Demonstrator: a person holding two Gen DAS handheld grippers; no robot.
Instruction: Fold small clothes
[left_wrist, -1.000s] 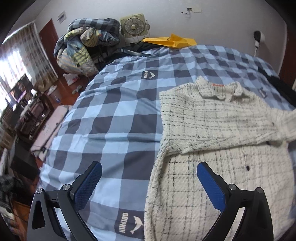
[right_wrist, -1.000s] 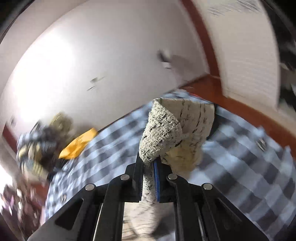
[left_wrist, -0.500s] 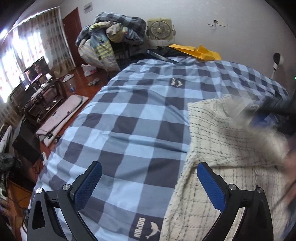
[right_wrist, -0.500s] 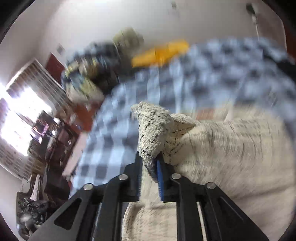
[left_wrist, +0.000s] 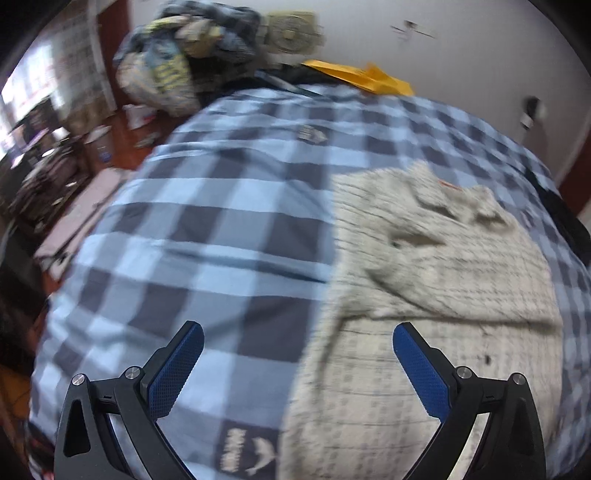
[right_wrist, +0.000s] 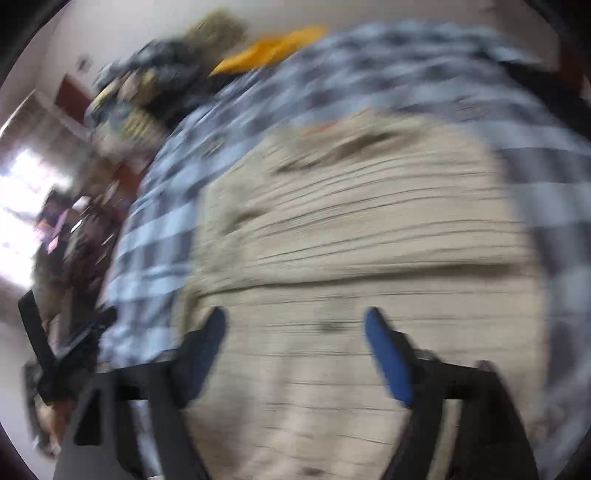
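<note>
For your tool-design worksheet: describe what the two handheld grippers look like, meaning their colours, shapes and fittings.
The left gripper has black angular linkage arms with silver round pivot screws and two fingers faced with blue dimpled pads. The right gripper, though blurred, shows the same black frame and blue pads.

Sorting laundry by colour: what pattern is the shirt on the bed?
Cream shirt with a thin dark grid check, clearest in the left wrist view.

A bed (left_wrist: 221, 229) with a blue checked cover, white wall (left_wrist: 461, 48) behind, a fan (left_wrist: 291, 33), heaped laundry (left_wrist: 177, 66), reddish floor (left_wrist: 122, 129), bright window (left_wrist: 33, 85) at left.
</note>
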